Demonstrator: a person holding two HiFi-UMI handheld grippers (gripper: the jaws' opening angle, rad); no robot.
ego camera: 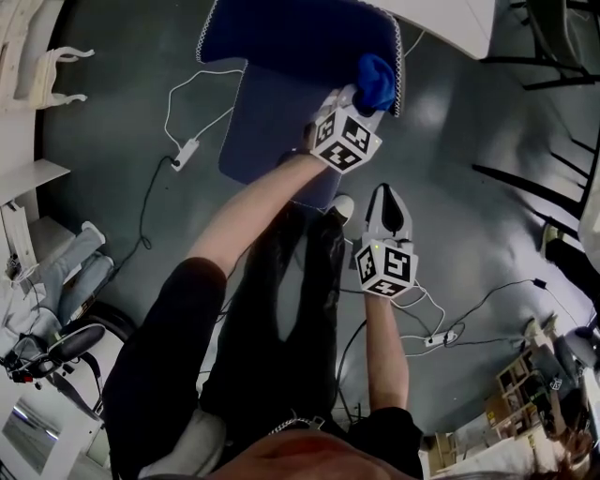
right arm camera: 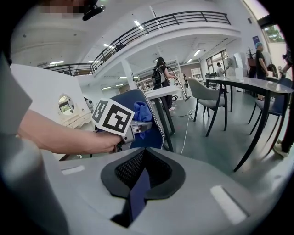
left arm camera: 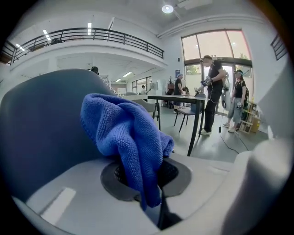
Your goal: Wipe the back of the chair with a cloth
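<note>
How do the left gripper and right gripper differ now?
The left gripper is shut on the blue cloth; the right gripper is shut on nothing. The left gripper is at the chair back; the right gripper hangs apart from it. Both are shut.

Left gripper pinches blue cloth (bunched) beside chair back.

Ahead on the floor, the chair back farthest off, with the seat just before it. At the chair back's right edge, the cloth, between the fingers of the left gripper. Nearer the person and slightly right, the right gripper, apart from the seat. Left of the seat, a power strip on the floor. Right of the right gripper, a second power strip. Beyond the chair back, to the right, a table.
</note>
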